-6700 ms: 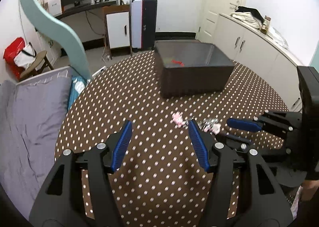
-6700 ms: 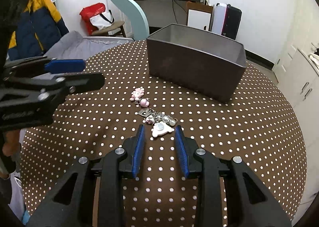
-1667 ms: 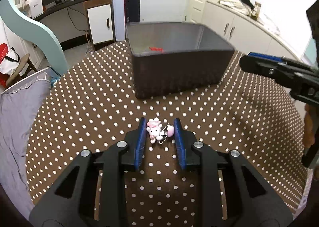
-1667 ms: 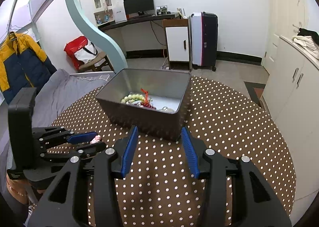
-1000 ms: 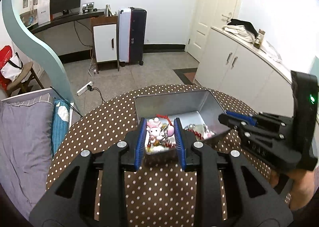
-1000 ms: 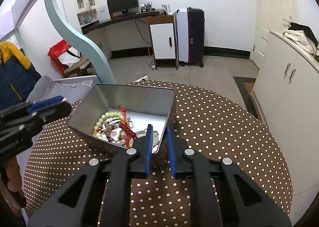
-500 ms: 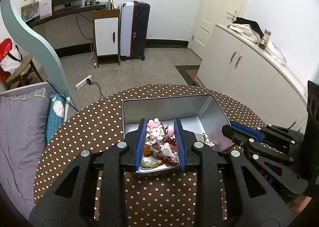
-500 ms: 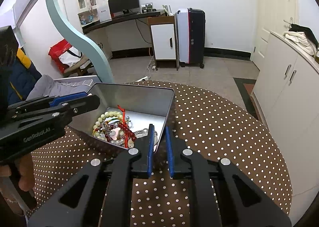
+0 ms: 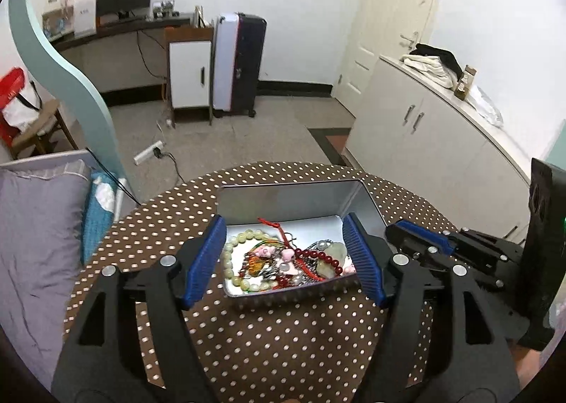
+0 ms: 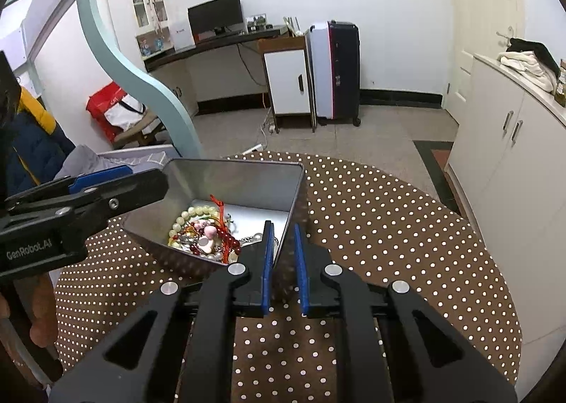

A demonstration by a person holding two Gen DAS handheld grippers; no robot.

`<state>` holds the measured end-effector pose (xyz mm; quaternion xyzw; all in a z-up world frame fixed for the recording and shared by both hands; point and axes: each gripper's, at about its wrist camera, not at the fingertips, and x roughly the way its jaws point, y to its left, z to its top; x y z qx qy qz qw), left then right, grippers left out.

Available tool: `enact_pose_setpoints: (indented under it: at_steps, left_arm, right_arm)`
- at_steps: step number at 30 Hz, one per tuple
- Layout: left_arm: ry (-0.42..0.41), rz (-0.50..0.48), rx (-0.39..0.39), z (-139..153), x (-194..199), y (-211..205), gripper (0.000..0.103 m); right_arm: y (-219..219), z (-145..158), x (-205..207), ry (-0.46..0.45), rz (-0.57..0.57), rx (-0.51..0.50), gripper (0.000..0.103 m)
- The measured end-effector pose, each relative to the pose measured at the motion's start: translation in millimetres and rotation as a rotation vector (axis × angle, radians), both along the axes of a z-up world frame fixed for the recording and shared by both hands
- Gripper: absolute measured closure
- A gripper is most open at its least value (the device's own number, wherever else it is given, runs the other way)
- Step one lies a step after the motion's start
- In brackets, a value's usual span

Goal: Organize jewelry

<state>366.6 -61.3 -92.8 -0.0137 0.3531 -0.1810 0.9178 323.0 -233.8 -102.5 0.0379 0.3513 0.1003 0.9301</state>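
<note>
The left hand-held gripper (image 9: 284, 258) hangs over the round bench (image 9: 283, 339) in its brown, white-dotted cloth, blue-padded fingers (image 9: 205, 261) spread wide and holding nothing. Below and between them sits the grey rectangular metal box (image 9: 290, 196), where the small pink pig charm (image 9: 266, 251) lies among pale green beads (image 9: 244, 237) and red beads (image 9: 318, 256). At the box's right wall, the right hand-held gripper (image 10: 283, 267) is closed on the rim (image 10: 292, 210), one finger inside, one outside.

L claw (image 9: 284, 261) spread wide — R claw (image 10: 283, 263) nearly closed.
</note>
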Motion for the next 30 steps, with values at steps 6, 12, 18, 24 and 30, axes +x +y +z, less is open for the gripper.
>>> enact_pose_setpoints:
  at_steps: [6,12,18,24,30]
  left_arm:
    - [-0.152,0.069,0.053,30.8,-59.0,14.3,0.023]
    - [-0.270,0.106,0.084,55.2,-148.2,29.5,0.013]
    - [-0.350,0.114,0.069,71.9,-231.5,38.4,0.010]
    - [-0.419,0.142,0.068,85.3,-292.3,48.9,0.009]
    - [-0.477,0.173,0.055,101.0,-333.5,59.9,0.008]
  right_arm:
    - [-1.7,26.9,-43.6,-0.083,-0.022,-0.005,0.069]
    - [9.3,63.7,-129.4,-0.229,-0.039,-0.038,0.042]
    - [25.3,87.7,-214.9,-0.337,-0.037,-0.031,0.022]
    - [24.8,107.1,-278.5,-0.454,-0.078,-0.022,0.011]
    - [30.8,125.7,-310.6,-0.529,-0.087,-0.059,0.008]
